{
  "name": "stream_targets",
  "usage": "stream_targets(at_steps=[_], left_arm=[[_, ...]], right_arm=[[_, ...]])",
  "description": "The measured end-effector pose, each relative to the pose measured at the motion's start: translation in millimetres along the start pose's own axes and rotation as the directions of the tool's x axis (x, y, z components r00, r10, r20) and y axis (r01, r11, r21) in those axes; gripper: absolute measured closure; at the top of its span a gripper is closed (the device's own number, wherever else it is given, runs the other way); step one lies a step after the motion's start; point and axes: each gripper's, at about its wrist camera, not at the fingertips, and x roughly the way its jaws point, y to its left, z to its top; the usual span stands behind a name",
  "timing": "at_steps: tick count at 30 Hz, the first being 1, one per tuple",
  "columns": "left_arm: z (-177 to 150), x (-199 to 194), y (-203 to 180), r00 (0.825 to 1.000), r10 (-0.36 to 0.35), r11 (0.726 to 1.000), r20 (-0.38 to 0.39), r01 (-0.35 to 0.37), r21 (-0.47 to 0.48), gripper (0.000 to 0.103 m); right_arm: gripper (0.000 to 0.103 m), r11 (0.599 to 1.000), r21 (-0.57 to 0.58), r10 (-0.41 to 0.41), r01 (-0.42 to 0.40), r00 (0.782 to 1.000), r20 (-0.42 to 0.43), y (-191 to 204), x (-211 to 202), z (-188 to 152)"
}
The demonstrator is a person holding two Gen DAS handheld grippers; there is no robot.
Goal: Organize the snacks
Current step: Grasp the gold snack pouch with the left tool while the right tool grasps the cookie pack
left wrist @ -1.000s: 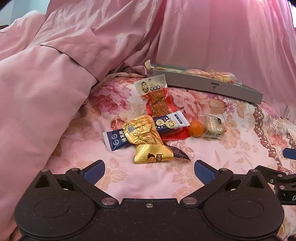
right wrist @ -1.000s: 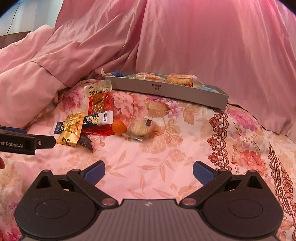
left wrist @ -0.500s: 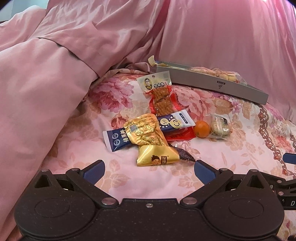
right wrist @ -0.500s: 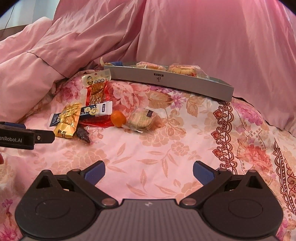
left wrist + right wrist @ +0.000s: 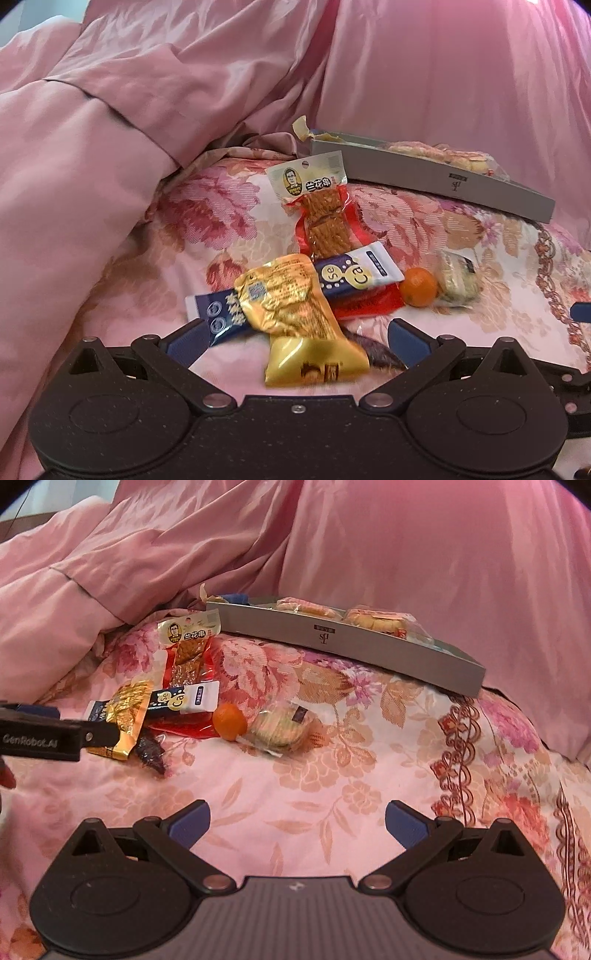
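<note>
— Pink bedding everywhere; where are the snacks?

— Piled on the floral bed [image 5: 295, 805]: a gold packet [image 5: 295, 317] over a blue bar [image 5: 347, 277], an orange [image 5: 419, 287] touching a wrapped cake [image 5: 458, 282]. Behind sits a grey box [image 5: 354, 646] holding pastries.

— And the grippers?

— The left gripper [image 5: 295, 341] is wide apart around the gold packet's near end. The right gripper [image 5: 297, 823] gapes over bare bedspread.

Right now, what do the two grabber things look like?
Both grippers, left and right, have black bodies with round discs, silver rivets and blue finger pads. The left one's side reads GenRobot.AI in white.
</note>
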Motion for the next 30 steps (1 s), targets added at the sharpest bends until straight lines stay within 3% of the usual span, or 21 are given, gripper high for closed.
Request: stream_targets(at_steps=[6, 11, 18, 23, 30], left_arm=[[7, 17, 7, 0.999, -0.016, 0.999, -0.035, 0.015, -0.029, 0.001], [7, 25, 12, 0.995, -0.057, 0.997, -0.082, 0.053, -0.052, 0.001], [5, 28, 9, 0.99, -0.088, 0.996, -0.113, 0.086, -0.026, 0.001], [4, 29, 8, 0.987, -0.108, 0.994, -0.118, 0.107, -0.015, 0.001], [4, 32, 10, 0.985, -0.108, 0.994, -0.132, 0.107, -0.02, 0.002]], right_arm=[[0.0, 0.987, -0.137, 0.082, -0.083, 0.997, -0.008, -4, 18, 12], [0.0, 0.958, -0.272, 0.097, -0.093, 0.995, 0.001, -6, 38, 27], [0.0, 0.937, -0.328, 0.113, -0.117, 0.993, -0.029, -5, 76, 50], [0.001, 0.894, -0.414, 0.153, -0.172, 0.985, -0.077, 3, 103, 60], [0.013, 0.872, -0.425, 0.217, -0.242, 0.97, -0.107, 3, 116, 67]])
